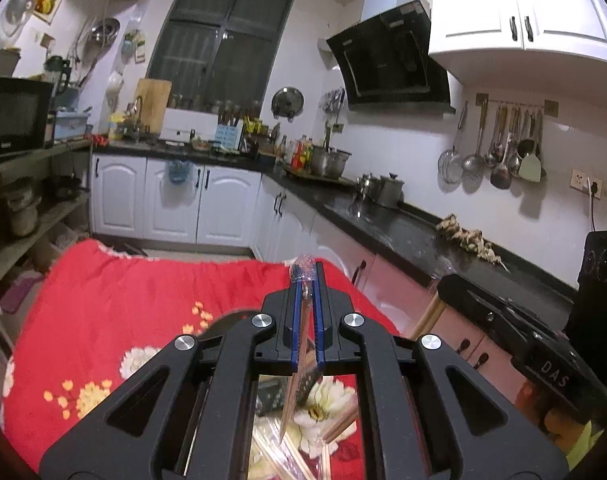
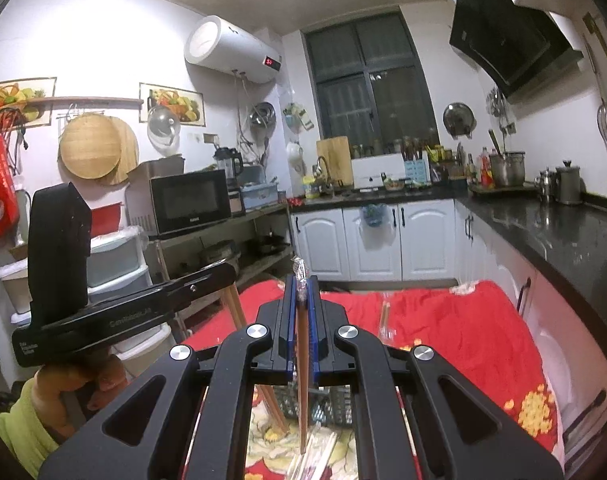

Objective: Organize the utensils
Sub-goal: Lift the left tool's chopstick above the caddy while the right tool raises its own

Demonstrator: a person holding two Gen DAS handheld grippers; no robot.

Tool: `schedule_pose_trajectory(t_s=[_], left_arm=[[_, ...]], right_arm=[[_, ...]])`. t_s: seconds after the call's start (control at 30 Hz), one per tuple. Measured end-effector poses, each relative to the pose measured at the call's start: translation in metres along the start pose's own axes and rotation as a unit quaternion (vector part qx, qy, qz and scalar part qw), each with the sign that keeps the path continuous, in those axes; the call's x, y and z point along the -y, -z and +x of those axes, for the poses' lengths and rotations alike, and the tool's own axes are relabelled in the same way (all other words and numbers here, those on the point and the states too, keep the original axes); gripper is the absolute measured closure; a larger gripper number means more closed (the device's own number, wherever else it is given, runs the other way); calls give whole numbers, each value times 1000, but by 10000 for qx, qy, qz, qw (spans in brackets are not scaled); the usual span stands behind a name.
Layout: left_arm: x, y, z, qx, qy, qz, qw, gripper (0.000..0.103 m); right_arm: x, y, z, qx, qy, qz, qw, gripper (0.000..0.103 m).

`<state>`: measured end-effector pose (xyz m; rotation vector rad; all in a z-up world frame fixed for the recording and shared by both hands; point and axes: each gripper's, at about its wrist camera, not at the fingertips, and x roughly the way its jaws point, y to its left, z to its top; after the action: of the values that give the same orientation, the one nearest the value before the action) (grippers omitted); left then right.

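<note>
Each gripper, left (image 1: 306,280) and right (image 2: 302,292), is clamped on wrapped chopsticks (image 1: 299,344) whose long axis runs along the fingers, above the mesh basket (image 2: 327,404) on the red-clothed desk (image 1: 115,304).

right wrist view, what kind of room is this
A home kitchen, most likely: a range hood over a black countertop, a microwave on a shelf, and ladles and strainers hanging on a wall rail.
</note>
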<state>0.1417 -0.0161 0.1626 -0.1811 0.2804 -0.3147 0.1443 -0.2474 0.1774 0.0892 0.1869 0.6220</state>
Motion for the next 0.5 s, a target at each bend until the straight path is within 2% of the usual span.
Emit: schedule_pose_trajectory(t_s=[0.27, 0.5], left_arm=[[2, -29, 3, 322, -49, 83, 9994, 100], [-5, -45, 12, 530, -97, -164, 9984, 100]], right_arm=[[-2, -27, 6, 304, -52, -66, 9995, 97], [3, -42, 20, 445, 94, -179, 9988, 97]])
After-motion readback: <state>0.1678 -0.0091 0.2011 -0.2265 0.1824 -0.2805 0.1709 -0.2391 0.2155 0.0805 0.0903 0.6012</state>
